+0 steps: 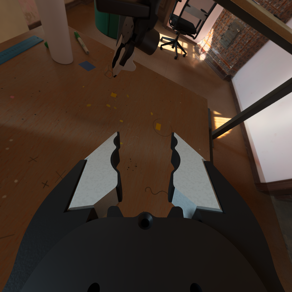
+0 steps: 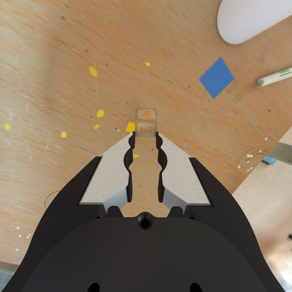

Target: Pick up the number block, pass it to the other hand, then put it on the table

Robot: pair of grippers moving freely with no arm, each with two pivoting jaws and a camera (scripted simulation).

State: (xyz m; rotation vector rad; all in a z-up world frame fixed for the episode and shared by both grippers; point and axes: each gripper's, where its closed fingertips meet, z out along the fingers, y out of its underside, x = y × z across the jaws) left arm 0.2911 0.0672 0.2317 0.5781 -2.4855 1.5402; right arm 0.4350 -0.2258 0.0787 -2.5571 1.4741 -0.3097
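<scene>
My right gripper (image 2: 145, 134) points down at the wooden table (image 2: 47, 63), and its two fingertips sit against the two sides of the number block (image 2: 145, 122), one on each. The block is a small wooden cube with orange markings on its faces. A yellow patch (image 2: 130, 126) shows just left of it, with yellow paint spots (image 2: 100, 113) scattered further left. A blue square (image 2: 216, 77) lies up to the right, near the tip of a white marker pen (image 2: 273, 79). A white rounded object (image 2: 246, 20) fills the top right corner.
</scene>
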